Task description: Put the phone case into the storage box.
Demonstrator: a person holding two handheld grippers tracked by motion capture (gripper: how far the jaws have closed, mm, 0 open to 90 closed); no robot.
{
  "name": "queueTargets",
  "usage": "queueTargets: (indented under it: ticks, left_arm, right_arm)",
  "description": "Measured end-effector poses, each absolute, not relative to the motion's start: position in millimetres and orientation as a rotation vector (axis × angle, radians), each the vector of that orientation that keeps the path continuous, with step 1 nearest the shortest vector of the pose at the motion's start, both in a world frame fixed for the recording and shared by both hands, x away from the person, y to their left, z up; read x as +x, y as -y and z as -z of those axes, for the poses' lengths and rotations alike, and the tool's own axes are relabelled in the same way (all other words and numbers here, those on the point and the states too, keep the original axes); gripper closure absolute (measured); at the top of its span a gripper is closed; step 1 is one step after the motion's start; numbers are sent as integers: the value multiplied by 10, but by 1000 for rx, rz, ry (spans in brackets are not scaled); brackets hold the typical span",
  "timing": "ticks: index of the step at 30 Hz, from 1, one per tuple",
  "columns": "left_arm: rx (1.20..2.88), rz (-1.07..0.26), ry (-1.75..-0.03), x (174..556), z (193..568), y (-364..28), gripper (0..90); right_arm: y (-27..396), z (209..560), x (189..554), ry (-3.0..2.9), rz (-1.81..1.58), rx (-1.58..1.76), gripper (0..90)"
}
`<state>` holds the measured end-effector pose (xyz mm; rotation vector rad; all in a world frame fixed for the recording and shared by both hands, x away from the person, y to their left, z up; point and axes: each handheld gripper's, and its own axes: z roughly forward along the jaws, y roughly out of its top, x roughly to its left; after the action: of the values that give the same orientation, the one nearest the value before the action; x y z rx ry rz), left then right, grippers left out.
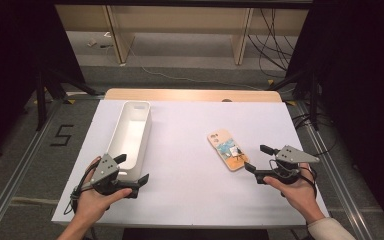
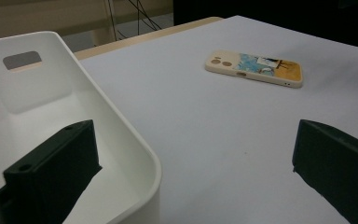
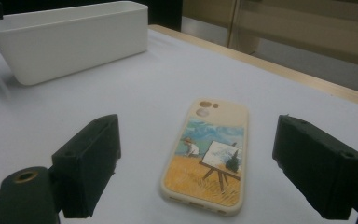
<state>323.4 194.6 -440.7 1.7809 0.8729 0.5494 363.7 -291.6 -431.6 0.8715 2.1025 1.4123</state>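
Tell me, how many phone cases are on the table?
1: a cream phone case with a painted picture lies flat on the white table, right of the long white plastic bin.

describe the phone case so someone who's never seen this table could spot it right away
On the white table, look to the right half, across from the long white bin on the left. The phone case lies flat just ahead of the right gripper, whose jaws stand open. It is cream-edged with a painted picture of an easel in a yellow field, the one colourful thing there.
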Motion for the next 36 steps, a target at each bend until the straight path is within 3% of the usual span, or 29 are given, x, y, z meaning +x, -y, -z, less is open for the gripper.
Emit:
queueTargets:
  ticks: [19, 36]
  left_arm:
    - [1784, -549, -873, 3239, 4409, -1936, 0]
    - [1781, -550, -875, 3239, 4408, -1934, 0]
  right_arm:
    - [2854, 4385, 3867, -2139, -1291, 947, 157]
    - [2564, 4553, 4219, -2269, -1144, 1028, 58]
